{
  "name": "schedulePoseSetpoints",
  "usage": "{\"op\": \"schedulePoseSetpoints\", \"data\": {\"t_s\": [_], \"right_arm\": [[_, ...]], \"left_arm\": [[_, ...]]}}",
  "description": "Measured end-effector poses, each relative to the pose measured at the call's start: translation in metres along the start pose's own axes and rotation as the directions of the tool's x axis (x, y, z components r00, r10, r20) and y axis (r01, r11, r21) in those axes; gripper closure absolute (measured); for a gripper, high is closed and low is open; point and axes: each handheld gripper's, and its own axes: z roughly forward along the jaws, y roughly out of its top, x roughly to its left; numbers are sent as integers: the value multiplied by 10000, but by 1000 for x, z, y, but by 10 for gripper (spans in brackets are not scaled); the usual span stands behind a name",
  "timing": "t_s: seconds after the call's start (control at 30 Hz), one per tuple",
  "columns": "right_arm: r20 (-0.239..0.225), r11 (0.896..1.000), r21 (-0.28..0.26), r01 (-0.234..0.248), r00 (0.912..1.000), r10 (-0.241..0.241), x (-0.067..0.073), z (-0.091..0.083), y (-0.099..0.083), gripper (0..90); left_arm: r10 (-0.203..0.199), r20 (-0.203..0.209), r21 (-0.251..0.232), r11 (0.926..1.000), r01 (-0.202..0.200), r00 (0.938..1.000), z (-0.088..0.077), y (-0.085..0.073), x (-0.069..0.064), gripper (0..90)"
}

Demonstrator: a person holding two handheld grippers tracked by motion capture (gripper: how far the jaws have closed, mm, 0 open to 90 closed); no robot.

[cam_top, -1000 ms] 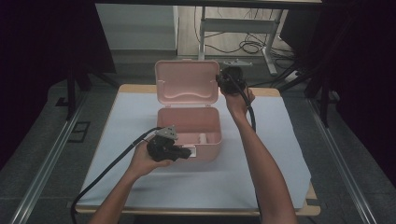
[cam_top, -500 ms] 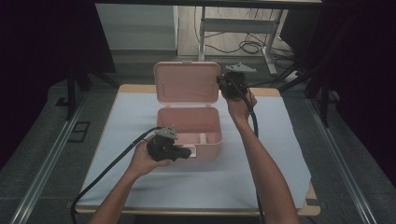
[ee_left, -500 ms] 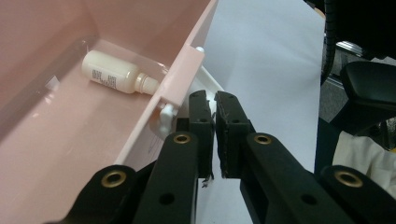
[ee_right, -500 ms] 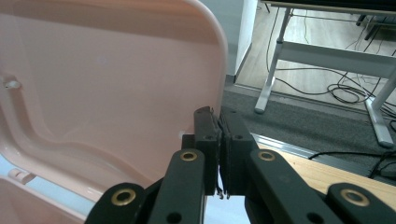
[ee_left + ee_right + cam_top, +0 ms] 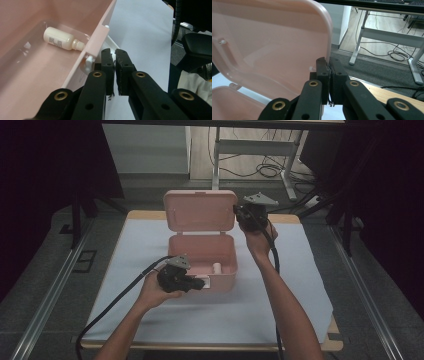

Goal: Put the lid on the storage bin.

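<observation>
— Left gripper (image 5: 199,283), nearest us, is sitting at about six o'clock of the pink box (image 5: 202,257), and its jaws are clamping shut on the white latch tab (image 5: 110,44) at the box's front wall. It seems to be pinning the box down.

— And the right gripper (image 5: 240,216)?

— That one is working farther off, at roughly two o'clock of the box. Its jaws are pinching the right edge of the lid (image 5: 200,210), closed on the rim. You can see it clearly in the right gripper view, where the lid's (image 5: 269,42) pink edge is running right down between the black pads.

— So the lid is standing up?

— Yes, it is standing nearly upright behind the open box, at twelve o'clock. Inside, a small white bottle (image 5: 61,39) is lying on its side on the floor of the box, near the front right corner; from above, the bottle (image 5: 217,268) is showing as a pale stub just behind the front wall.

— How far along are they, would you say?

— I'm judging the box is open with the bottle resting inside. What is left looks like swinging the lid down and fastening the latch. Beyond it all, the white table cover (image 5: 310,270) is lying bare.
</observation>
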Motion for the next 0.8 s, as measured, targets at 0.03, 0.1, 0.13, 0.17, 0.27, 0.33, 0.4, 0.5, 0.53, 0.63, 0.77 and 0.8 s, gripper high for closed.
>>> {"op": "schedulePoseSetpoints", "data": {"t_s": [0.03,0.1,0.13,0.17,0.27,0.33,0.4,0.5,0.53,0.63,0.77,0.8], "right_arm": [[-9,10000,-8,20,10000,-20,0,-1,0,875],[-24,9999,-73,96,10000,-96,1,-4,-2,875],[-27,9999,-83,128,9999,-128,2,-5,-3,875],[-32,9998,-108,169,9999,-169,2,-7,-4,875],[-24,9993,-185,315,9995,-315,4,-12,-6,875],[-35,9989,-263,378,9993,-380,5,-15,-9,875],[-56,9985,-327,429,9991,-431,6,-18,-11,875],[-113,9982,-404,432,9990,-437,6,-22,-15,876],[-145,9980,-440,454,9988,-461,7,-24,-17,875],[-207,9971,-496,571,9981,-582,8,-29,-20,872],[-427,9965,-475,687,9966,-707,8,-35,-24,863],[-545,9968,-437,671,9961,-694,8,-37,-26,860]], "left_arm": [[7,-6,8,10000,-7,10000,0,0,0,861],[18,-26,27,10000,-18,10000,0,0,0,861],[17,-25,24,10000,-17,10000,0,0,0,860],[24,-28,23,10000,-24,10000,0,0,0,860],[64,-39,18,10000,-64,10000,0,0,0,860],[68,-41,9,10000,-68,10000,0,0,0,860],[63,-44,-9,10000,-63,10000,0,0,0,860],[0,-62,-39,10000,0,10000,0,0,-1,860],[-41,-59,-76,10000,41,10000,0,0,-1,860],[-90,-55,-104,9999,90,9999,0,0,-2,860],[-118,-67,-108,9999,117,9999,0,-1,-2,860],[-115,-71,-110,9999,114,9999,0,-1,-2,859]]}}
